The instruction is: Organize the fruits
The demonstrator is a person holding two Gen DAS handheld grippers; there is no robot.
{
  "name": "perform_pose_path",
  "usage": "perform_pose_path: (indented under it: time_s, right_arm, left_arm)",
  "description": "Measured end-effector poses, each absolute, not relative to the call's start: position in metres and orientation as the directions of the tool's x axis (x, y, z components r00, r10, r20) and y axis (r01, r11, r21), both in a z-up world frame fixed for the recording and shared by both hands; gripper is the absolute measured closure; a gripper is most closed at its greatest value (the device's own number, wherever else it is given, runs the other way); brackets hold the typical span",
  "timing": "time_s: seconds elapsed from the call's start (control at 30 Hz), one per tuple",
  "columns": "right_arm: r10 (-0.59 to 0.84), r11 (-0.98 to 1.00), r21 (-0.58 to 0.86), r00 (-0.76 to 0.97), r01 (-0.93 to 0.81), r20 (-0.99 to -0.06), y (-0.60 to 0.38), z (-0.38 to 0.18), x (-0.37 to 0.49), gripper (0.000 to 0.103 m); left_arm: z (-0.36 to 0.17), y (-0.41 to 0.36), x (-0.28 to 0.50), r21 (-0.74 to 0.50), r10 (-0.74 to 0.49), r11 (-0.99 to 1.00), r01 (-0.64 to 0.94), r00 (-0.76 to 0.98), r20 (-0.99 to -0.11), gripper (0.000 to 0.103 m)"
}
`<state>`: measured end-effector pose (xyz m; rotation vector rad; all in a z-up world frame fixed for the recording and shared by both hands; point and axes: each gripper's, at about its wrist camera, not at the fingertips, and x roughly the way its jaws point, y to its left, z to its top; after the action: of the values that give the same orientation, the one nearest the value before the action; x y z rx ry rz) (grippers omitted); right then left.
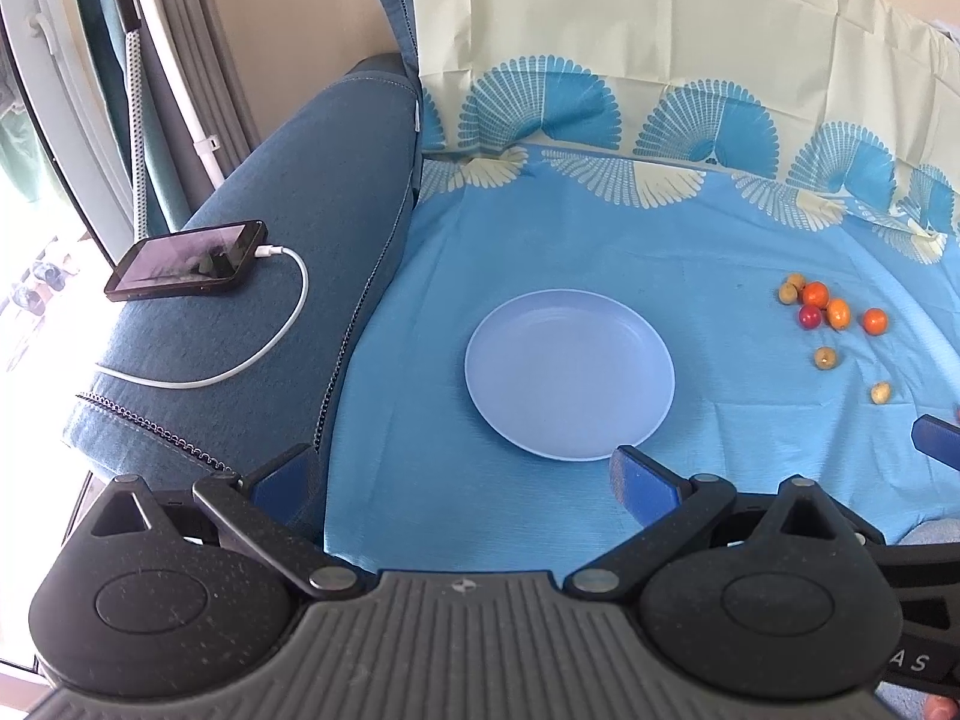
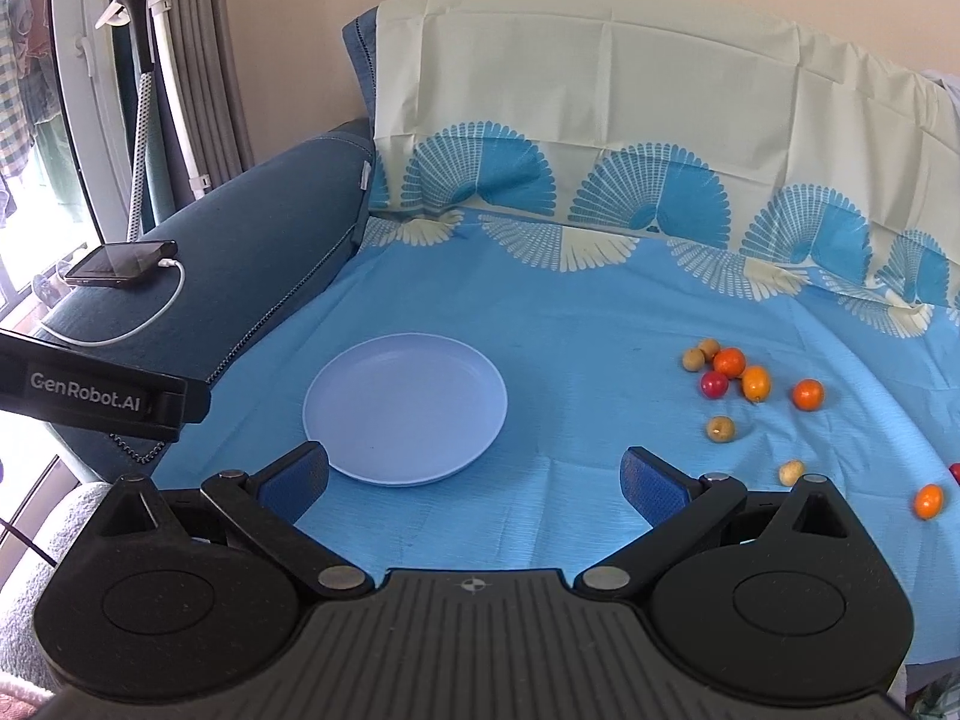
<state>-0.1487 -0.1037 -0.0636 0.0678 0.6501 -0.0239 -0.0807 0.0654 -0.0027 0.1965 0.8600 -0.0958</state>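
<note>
The small round fruits lie loose near the right edge of the blue cloth (soft, creased, over a cushioned seat), well apart from the empty lavender plate at its middle. Being smooth and round, they will probably roll or squirt out of a hard pinch. The plate looks like slick plastic with a shallow rim. Left gripper and right gripper both hover with fingers spread, holding nothing.

Red fruit cut off at right edge
</note>
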Motion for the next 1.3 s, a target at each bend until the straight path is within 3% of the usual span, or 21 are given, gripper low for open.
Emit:
perform_pose_path:
  time_s: [1.3]
  right_arm:
    - [-0.001, 0.998, 0.052, 0.792, 0.041, -0.61, -0.0963, -0.0619, -0.1473, 0.0]
  left_arm:
    - [-0.0075, 0.0676, -0.0787, 0.133, -0.006, 0.976, 0.17, 0.637, -0.77, 0.0]
